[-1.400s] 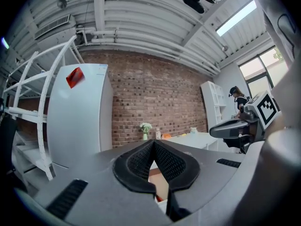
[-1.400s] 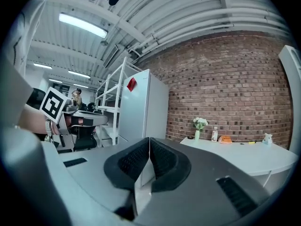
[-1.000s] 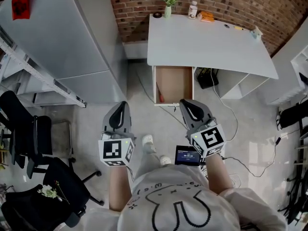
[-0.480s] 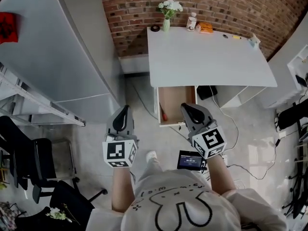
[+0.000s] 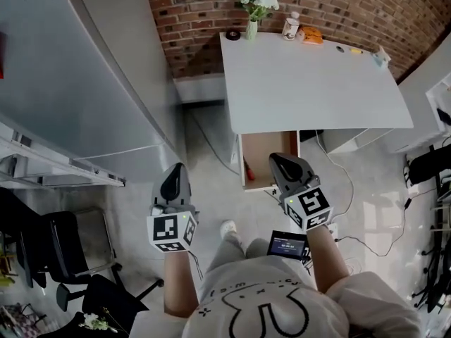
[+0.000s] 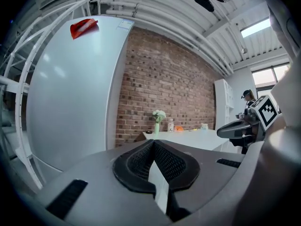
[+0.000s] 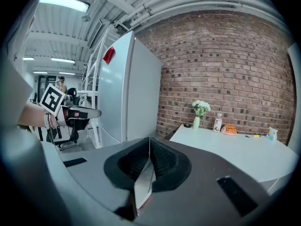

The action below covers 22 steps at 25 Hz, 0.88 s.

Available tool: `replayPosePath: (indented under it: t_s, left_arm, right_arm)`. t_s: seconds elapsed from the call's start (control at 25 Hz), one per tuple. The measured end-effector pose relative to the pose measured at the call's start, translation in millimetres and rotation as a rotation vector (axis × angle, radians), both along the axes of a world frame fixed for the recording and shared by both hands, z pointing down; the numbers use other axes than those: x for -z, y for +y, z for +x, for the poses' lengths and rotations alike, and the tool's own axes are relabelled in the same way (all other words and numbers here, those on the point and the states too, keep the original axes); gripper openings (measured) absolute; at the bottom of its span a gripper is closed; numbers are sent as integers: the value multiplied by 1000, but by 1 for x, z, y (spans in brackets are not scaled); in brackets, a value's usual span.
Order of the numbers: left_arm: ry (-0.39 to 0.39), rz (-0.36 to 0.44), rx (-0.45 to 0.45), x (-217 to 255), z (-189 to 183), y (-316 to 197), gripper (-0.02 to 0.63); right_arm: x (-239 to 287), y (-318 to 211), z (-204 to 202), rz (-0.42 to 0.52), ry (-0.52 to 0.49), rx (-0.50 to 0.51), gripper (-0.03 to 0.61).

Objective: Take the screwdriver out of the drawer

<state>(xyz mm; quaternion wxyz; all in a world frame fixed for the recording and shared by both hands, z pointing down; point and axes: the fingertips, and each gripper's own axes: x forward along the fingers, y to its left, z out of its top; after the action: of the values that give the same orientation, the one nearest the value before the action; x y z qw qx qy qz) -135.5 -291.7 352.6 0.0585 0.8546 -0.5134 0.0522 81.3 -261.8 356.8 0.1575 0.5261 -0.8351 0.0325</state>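
The screwdriver (image 5: 248, 169), a small red-handled tool, lies inside the open drawer (image 5: 269, 146), against its left wall near the front edge, just right of the head view's centre. The drawer is pulled out from under the white desk (image 5: 310, 83), showing a bare brown bottom. The right gripper (image 5: 283, 163) hangs above the drawer's front right corner, apart from the screwdriver, its jaws pressed together with nothing between them. The left gripper (image 5: 175, 176) is held over the grey floor at centre left, well away from the drawer, jaws likewise closed on nothing. Along the desk's far edge, at the top of the frame, stand a vase of white flowers (image 5: 255, 9), a small bottle (image 5: 290, 25) and an orange item (image 5: 310, 35), before a brick wall (image 5: 352, 2). A large grey refrigerator (image 5: 77, 83) fills the upper left.
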Motion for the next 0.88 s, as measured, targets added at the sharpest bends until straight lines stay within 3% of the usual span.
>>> replayPosePath:
  t_s: [0.32,0.6,0.88]
  left_arm:
    - [-24,-95,38,-53,-11,-14,9]
    - [-16,-169,120,-117,-17,-9,9]
    - [-38,-229,134,-173,-11,-10,9]
  right_arm:
    - [-53,-18,11,-98,3,10,20]
    - [-112,-25,5,-178,13,92,20]
    - [-170,-38,12,-237,-4,119,20]
